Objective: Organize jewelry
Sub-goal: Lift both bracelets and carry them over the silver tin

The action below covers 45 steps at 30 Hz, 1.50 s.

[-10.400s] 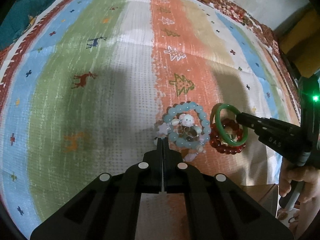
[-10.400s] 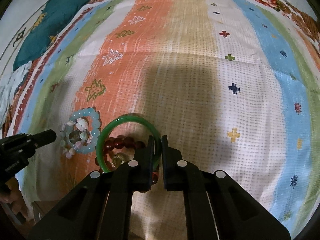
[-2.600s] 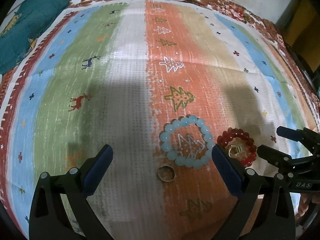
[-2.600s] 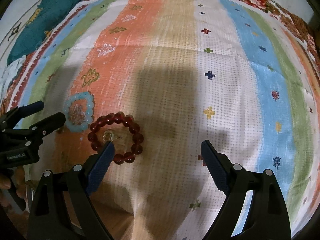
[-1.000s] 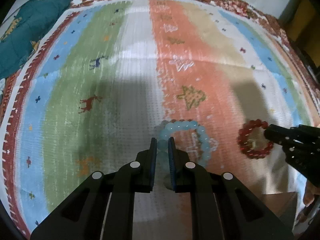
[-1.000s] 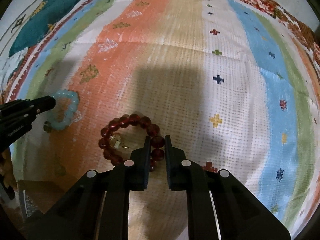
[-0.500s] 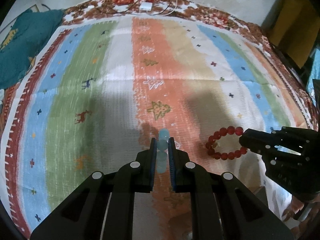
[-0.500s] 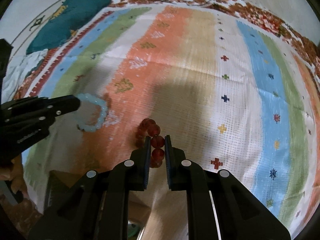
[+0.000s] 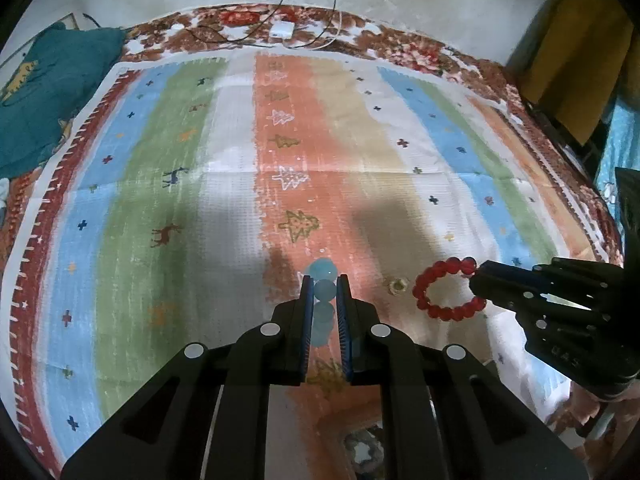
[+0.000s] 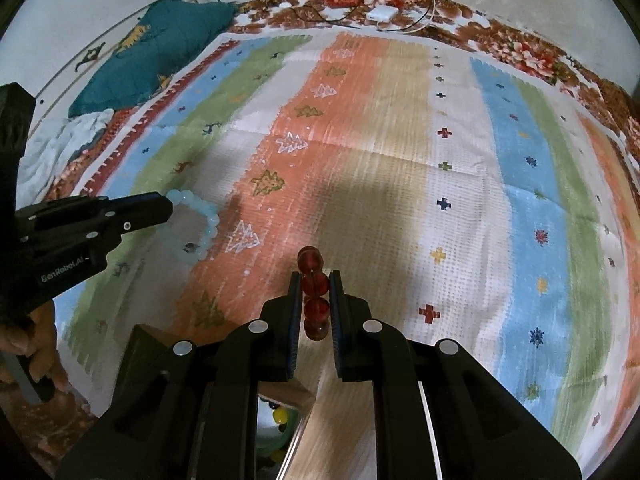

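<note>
My left gripper (image 9: 324, 282) is shut on a pale blue bead bracelet (image 9: 323, 304), held edge-on above the striped cloth; the bracelet also shows hanging from that gripper in the right wrist view (image 10: 202, 226). My right gripper (image 10: 314, 280) is shut on a dark red bead bracelet (image 10: 314, 294), lifted off the cloth; in the left wrist view it hangs as a ring (image 9: 442, 290) from the right gripper's tips (image 9: 478, 276). A small gold ring (image 9: 397, 285) lies on the cloth between the two bracelets.
A striped cloth (image 9: 200, 208) with tree and deer motifs covers the bed. A wooden box (image 10: 280, 408) with jewelry inside sits below the grippers at the near edge. A teal pillow (image 10: 148, 56) lies far left; a charger and cables (image 9: 282, 32) lie at the far edge.
Both grippers closed on their bracelets and lifted them off the cloth, pulling back and up. The gold ring stayed on the cloth.
</note>
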{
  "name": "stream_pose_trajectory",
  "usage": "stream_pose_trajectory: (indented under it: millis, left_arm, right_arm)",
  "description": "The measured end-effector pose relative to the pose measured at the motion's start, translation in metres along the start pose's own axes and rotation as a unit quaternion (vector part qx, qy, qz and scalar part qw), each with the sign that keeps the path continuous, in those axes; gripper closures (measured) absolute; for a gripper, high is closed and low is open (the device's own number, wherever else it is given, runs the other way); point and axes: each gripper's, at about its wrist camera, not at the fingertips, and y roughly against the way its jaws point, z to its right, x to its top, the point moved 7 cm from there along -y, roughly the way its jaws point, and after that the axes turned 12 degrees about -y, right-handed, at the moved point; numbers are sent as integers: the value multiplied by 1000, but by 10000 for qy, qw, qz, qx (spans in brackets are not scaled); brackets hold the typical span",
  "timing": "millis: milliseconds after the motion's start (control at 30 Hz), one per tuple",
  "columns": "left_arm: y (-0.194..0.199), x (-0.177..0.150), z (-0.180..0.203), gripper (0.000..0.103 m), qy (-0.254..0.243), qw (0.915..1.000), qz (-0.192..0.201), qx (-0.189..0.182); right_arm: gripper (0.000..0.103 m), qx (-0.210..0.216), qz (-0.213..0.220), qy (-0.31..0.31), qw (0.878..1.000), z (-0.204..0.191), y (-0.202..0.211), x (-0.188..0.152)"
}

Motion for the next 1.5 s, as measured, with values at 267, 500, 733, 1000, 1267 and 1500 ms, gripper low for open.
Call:
stream_pose_trajectory:
  millis: [267,500,733,1000,1267,1500]
  left_arm:
    - [16,-2,10,92,-22,9999,132,-62]
    - [27,-4,15,92,-63,9997,226,-92]
    - [39,-6,19,92,-97,9994,304,-129]
    - [48,-9,26,92,-126,9991,367,-186]
    - [53,-11,30,92,-147,9988,412,-207]
    - [65,-19,40,92,-207,9983,478,-255]
  right_arm:
    - [89,68,109,-45,9999,-2,15,-5]
    - [89,101,209,-92,9997,-4,26,-9]
    - [89,209,311,-104,9992,-8,38,-12]
    - [89,316,371,-73,9988,-12,48,-17]
    - [89,411,438,2,9982,-17,59,-25]
    - [89,501,471,106,9976,-22,69,-33]
